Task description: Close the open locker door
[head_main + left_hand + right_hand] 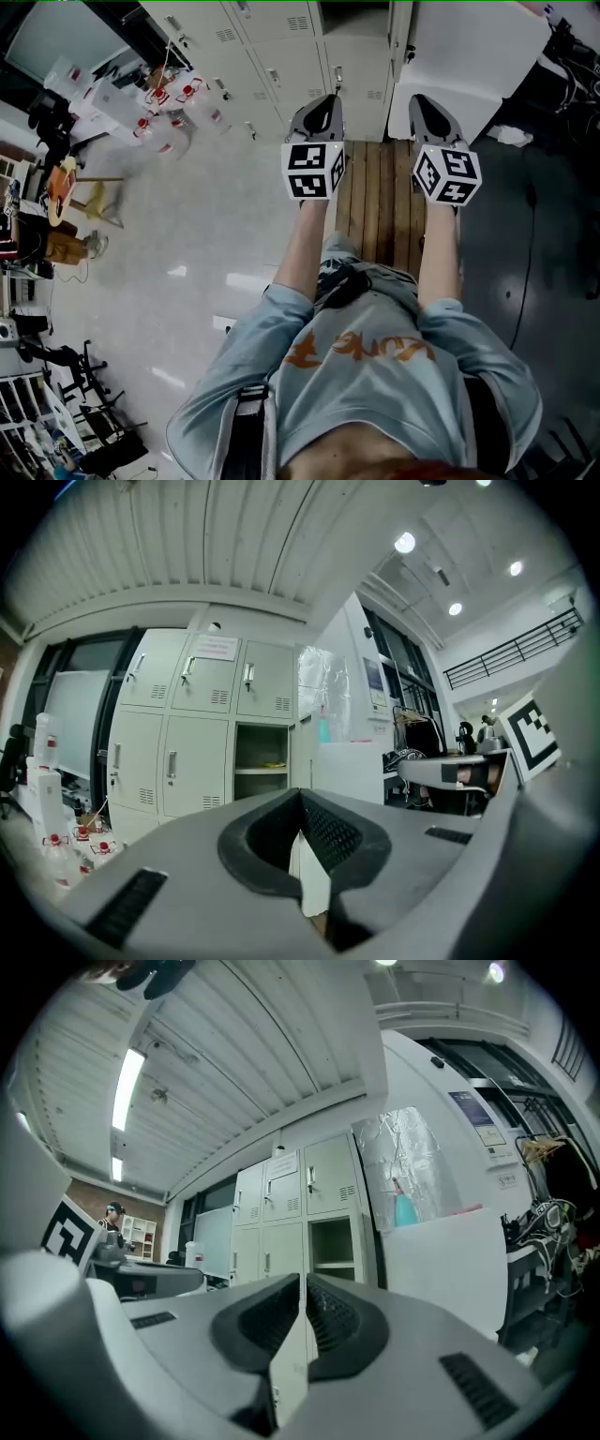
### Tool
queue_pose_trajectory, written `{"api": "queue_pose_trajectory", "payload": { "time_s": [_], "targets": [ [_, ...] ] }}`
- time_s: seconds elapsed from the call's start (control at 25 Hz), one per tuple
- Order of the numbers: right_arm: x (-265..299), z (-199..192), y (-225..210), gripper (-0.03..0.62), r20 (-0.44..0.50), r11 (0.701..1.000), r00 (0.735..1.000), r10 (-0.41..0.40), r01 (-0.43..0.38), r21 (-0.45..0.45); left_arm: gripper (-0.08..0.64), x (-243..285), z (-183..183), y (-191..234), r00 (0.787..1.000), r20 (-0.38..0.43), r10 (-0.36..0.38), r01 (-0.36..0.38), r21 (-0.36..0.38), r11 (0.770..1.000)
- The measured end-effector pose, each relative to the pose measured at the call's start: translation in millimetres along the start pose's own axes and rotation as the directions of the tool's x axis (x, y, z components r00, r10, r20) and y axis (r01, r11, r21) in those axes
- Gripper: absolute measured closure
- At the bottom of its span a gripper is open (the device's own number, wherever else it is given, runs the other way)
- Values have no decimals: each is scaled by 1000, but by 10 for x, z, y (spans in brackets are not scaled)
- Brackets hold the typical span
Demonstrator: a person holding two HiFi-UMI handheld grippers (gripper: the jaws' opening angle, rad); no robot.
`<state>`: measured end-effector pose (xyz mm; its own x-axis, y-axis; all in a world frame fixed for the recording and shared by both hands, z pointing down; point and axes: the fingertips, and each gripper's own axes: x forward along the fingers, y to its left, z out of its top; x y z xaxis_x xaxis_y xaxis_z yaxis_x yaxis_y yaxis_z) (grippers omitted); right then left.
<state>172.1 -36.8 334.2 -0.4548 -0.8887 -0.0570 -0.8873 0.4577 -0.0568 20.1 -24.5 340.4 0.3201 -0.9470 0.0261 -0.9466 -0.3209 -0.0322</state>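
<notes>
Both my left gripper (300,797) and right gripper (305,1281) have jaws shut on nothing, held side by side facing the locker bank (187,733), its open door (441,1260) swung out right of the compartment (333,1241), apparently well ahead.

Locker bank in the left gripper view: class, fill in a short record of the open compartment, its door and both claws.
open compartment: right-hand end of the lockers, with a shelf inside
door: swung wide open, to the right of the compartment
left claw: shut, empty
right claw: shut, empty
contact with door: none, both claws held short of it
</notes>
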Motion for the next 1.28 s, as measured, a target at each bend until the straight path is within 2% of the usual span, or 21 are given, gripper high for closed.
{"api": "queue_pose_trajectory", "payload": {
  "time_s": [0.2, 0.36, 0.6, 0.8, 1.0, 1.16, 1.28],
  "targets": [
    [233, 15, -139, 551, 6, 999, 1000, -20, 20, 29, 541, 161, 36, 101, 1000, 6, -9, 9, 6, 1000],
    [491, -53, -88, 551, 0, 1000, 1000, 17, -17, -3, 541, 398, -72, 360, 1000, 6, 19, -18, -49, 999],
    [821, 14, -631, 551, -7, 998, 999, -53, 53, -18, 541, 994, -12, 281, 998, 38, -50, 52, -61, 997],
    [1135, 113, -800, 551, 1, 999, 999, -34, 34, -17, 541, 1401, 122, 328, 995, 49, -82, 85, -57, 995],
    [1421, 74, -878, 549, -23, 999, 1000, -1, 0, -33, 541, 1751, 75, 432, 994, 33, -106, 108, -80, 991],
    [1636, 88, -1040, 548, -31, 999, 1000, -6, 4, -39, 541, 2049, 79, 407, 990, 30, -141, 143, -79, 987],
    [1797, 40, -1105, 525, -43, 999, 999, 0, -2, -38, 541, 2217, 54, 472, 988, 27, -149, 151, -89, 984]
  ]
}}
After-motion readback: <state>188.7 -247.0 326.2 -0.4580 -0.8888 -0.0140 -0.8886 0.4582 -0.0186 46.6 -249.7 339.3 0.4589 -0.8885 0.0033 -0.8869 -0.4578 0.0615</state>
